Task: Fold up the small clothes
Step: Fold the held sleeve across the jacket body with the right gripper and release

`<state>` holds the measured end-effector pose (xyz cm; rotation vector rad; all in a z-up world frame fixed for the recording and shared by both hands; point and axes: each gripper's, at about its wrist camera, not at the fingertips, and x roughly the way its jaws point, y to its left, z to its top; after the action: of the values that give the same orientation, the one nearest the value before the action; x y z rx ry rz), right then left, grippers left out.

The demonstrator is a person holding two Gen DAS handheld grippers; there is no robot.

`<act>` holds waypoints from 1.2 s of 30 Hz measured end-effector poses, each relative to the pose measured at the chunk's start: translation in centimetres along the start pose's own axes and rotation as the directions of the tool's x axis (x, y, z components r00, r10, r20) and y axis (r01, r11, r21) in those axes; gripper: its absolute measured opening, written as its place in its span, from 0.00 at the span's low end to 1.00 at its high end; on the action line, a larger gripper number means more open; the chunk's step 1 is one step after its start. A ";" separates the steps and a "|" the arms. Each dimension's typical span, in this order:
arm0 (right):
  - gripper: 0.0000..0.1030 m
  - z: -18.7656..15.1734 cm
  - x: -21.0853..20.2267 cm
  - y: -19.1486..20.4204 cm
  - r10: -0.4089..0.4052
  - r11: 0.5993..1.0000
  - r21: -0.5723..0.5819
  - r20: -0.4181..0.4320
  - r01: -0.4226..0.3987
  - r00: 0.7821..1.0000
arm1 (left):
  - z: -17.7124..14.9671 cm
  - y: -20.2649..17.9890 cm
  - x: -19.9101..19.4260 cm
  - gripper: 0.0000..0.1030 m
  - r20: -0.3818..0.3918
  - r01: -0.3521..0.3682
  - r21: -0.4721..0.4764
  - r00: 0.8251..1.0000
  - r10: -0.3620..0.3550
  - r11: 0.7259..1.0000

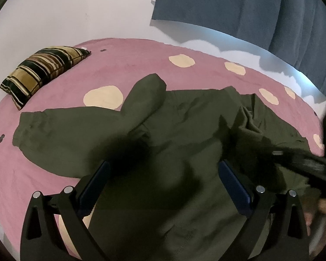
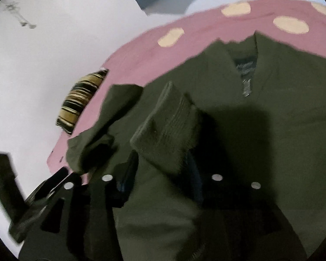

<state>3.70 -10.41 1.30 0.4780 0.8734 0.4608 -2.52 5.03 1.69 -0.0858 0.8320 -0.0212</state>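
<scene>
Sleeve cuff [image 2: 169, 128] lies between parted right fingers [image 2: 128, 174]; left fingers [image 1: 97, 184] spread over jacket [image 1: 173, 130].

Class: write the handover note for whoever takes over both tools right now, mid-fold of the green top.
Left tool: open, poised over the green top, holding nothing.
Right tool: jaws apart, a ribbed cuff lying between them; whether it is gripped is unclear.
Top lies spread on the pink spotted bedcover, neck label up; striped cushion at the far corner.
Done: one sleeve brought across the body.
Left: other sleeve, then fold the body.
</scene>
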 end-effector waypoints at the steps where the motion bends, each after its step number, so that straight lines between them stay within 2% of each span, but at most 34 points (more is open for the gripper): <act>1: 0.57 0.0 -2.0 -0.6 -0.001 1.000 0.002 0.039 0.001 0.999 | -0.1 0.0 0.1 0.96 -0.001 -0.002 0.001 1.000 0.002 1.000; 3: 0.62 0.3 -5.9 -2.7 -0.019 0.999 0.033 0.122 0.015 0.992 | -0.2 -0.1 0.2 0.96 -0.004 -0.002 -0.001 1.000 0.002 1.000; 5: 0.62 0.4 -10.3 -5.9 -0.097 0.993 0.089 0.212 0.080 0.972 | -0.3 -0.1 0.4 0.96 -0.009 -0.004 -0.002 1.000 0.004 1.000; 6: 0.62 0.3 -12.1 -7.5 -0.161 0.983 0.121 0.249 0.135 0.955 | -0.3 -0.1 0.5 0.96 -0.011 -0.006 -0.001 1.000 0.006 1.000; 8: 0.62 -0.2 -15.4 -11.8 -0.346 0.930 0.234 0.282 0.285 0.895 | -0.4 -0.2 0.7 0.96 -0.018 -0.007 0.001 1.000 0.007 1.000; 10: 0.62 -1.1 -16.9 -15.5 -0.417 0.885 0.334 0.264 0.324 0.870 | -0.5 -0.3 0.7 0.96 -0.022 -0.005 0.003 1.000 0.005 1.000; 12: 0.62 -2.1 -17.1 -18.5 -0.419 0.862 0.399 0.211 0.313 0.883 | -0.6 -0.5 0.8 0.96 -0.023 -0.007 0.010 1.000 0.007 1.000; 13: 0.62 -2.6 -16.8 -19.4 -0.401 0.860 0.415 0.187 0.297 0.897 | -0.7 -0.6 0.9 0.96 -0.024 -0.008 0.014 1.000 0.008 1.000; 15: 0.49 -3.4 -16.0 -20.4 -0.356 0.863 0.432 0.149 0.263 0.922 | -0.9 -0.6 1.0 0.96 -0.026 -0.010 0.018 1.000 0.010 1.000; 16: 0.29 -3.5 -15.4 -20.6 -0.333 0.871 0.422 0.124 0.254 0.935 | -0.9 -0.7 1.1 0.96 -0.028 -0.011 0.019 1.000 0.012 1.000; 17: 0.23 -3.8 -14.7 -20.6 -0.315 0.879 0.406 0.103 0.249 0.943 | -1.0 -0.7 1.2 0.96 -0.030 -0.012 0.021 0.999 0.013 1.000; 18: 0.21 -4.0 -14.3 -20.5 -0.315 0.882 0.396 0.093 0.255 0.945 | -1.1 -0.8 1.3 0.96 -0.032 -0.013 0.023 0.999 0.014 1.000; 20: 0.18 -4.3 -13.7 -20.7 -0.338 0.885 0.367 0.078 0.288 0.938 | -1.3 -0.8 1.5 0.96 -0.038 -0.013 0.026 0.999 0.014 1.000; 24: 0.17 -4.8 -14.0 -21.9 -0.307 0.888 0.389 0.107 0.244 0.946 | -1.3 -0.8 1.7 0.96 -0.038 -0.009 0.022 0.999 0.010 1.000; 27: 0.21 -4.9 -14.5 -21.9 -0.298 0.890 0.394 0.128 0.227 0.946 | -1.3 -0.6 1.6 0.96 -0.026 -0.015 0.014 1.000 0.015 1.000; 31: 0.33 -5.5 -15.5 -21.8 -0.302 0.886 0.411 0.161 0.214 0.940 | -1.4 0.2 1.2 0.96 -0.004 -0.004 0.003 1.000 0.004 1.000; 34: 0.44 -5.9 -16.0 -21.3 -0.318 0.883 0.413 0.177 0.222 0.932 | -1.3 1.6 1.0 0.96 -0.007 0.017 -0.012 1.000 -0.017 1.000; 36: 0.47 -5.9 -16.3 -21.2 -0.327 0.881 0.411 0.176 0.233 0.928 | -1.2 3.1 0.9 0.96 -0.017 0.034 -0.045 0.999 -0.034 0.998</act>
<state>-6.24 -35.37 -4.15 0.7377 0.7814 -0.0458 -2.83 7.95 0.00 -0.1417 0.8485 -0.0355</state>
